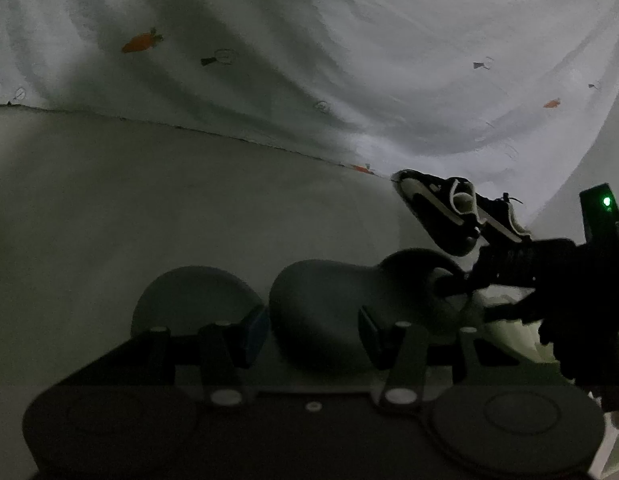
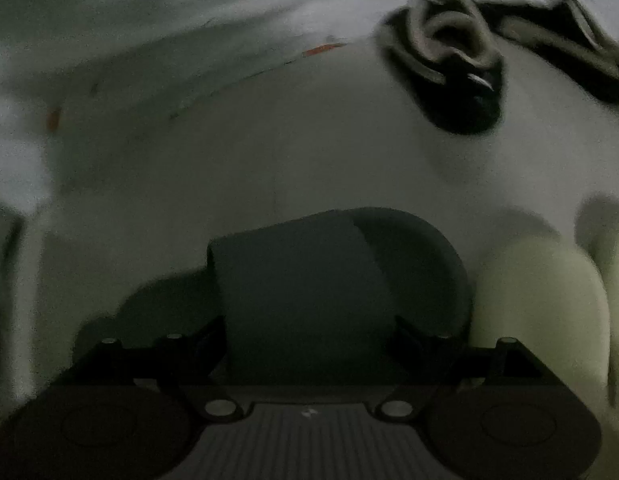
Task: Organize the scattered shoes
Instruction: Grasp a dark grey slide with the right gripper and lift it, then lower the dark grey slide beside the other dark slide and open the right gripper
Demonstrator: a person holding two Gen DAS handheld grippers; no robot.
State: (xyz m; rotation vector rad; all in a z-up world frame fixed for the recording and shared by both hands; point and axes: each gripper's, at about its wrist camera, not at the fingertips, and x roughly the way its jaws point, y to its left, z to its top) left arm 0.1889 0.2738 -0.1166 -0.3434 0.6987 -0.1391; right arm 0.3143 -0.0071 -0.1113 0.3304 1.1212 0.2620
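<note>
Fingers of the left gripper (image 1: 313, 330) pinch the dark slide (image 1: 317, 312), light, soft foam, best held across its strap; right gripper (image 2: 309, 336) straddles its twin (image 2: 333, 280), grip unclear; black sneakers (image 1: 457, 212) lie beyond

A pale floor (image 1: 149, 208) carries the shoes. Two grey slippers (image 1: 317, 320) lie side by side at six o'clock, a cream pair (image 2: 537, 300) at four, and black-and-white sneakers (image 1: 441, 216) at two, near a carrot-print sheet (image 1: 309, 60).
</note>
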